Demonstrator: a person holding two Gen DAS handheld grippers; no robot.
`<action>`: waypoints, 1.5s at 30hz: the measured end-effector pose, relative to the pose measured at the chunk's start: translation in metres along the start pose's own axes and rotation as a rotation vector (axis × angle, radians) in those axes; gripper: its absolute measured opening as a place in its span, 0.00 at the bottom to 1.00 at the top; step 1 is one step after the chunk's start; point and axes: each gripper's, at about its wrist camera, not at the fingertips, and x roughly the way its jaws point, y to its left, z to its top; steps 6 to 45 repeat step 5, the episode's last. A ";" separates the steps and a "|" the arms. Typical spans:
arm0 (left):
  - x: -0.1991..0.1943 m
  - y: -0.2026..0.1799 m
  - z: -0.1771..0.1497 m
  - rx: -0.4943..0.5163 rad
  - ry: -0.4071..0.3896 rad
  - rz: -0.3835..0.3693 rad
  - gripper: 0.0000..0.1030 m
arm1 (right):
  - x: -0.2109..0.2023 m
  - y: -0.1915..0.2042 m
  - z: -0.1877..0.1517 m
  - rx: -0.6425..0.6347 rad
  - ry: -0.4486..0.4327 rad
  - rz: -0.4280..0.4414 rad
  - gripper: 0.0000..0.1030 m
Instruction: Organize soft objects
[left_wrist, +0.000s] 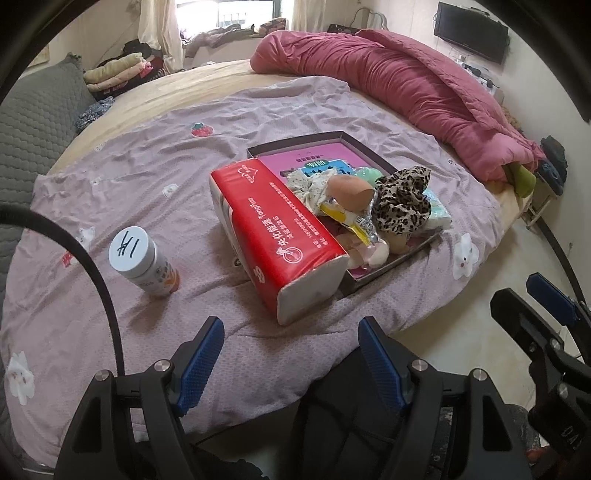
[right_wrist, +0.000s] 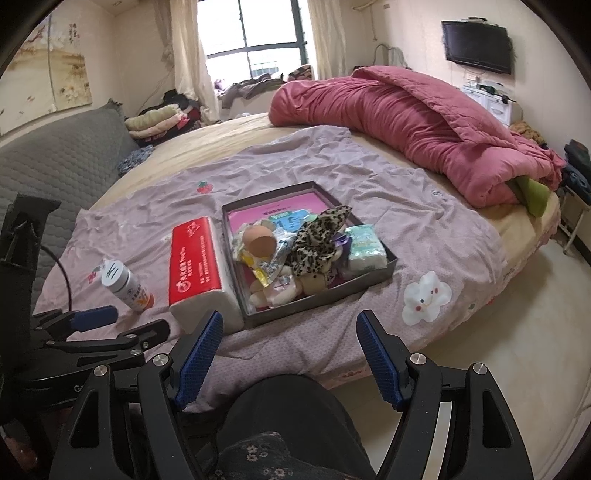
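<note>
A shallow dark box (right_wrist: 391, 264) (left_wrist: 255, 150) lies on the bed's lilac sheet, filled with soft things: a leopard-print scrunchie (right_wrist: 319, 240) (left_wrist: 402, 203), a brown egg-shaped toy (right_wrist: 260, 240) (left_wrist: 349, 190), a white tissue pack (right_wrist: 364, 247), plush pieces and a shiny packet. A red tissue pack (right_wrist: 194, 258) (left_wrist: 273, 225) lies against the box's left side. My left gripper (left_wrist: 291, 354) is open and empty, hovering before the red pack. My right gripper (right_wrist: 290, 347) is open and empty, near the box's front edge.
A white pill bottle (right_wrist: 123, 284) (left_wrist: 142, 264) stands left of the red pack. A rolled red quilt (right_wrist: 406, 122) lies across the bed's far right. Grey sofa (right_wrist: 55, 162) on the left. The bed edge and floor (right_wrist: 498, 350) are on the right.
</note>
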 end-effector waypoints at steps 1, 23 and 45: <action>0.000 0.000 0.000 0.002 0.001 -0.007 0.72 | 0.000 0.001 0.000 -0.007 0.000 0.007 0.74; 0.002 0.009 -0.001 -0.015 0.000 -0.036 0.72 | 0.004 0.018 0.008 -0.083 -0.011 0.049 0.74; 0.002 0.009 -0.001 -0.015 0.000 -0.036 0.72 | 0.004 0.018 0.008 -0.083 -0.011 0.049 0.74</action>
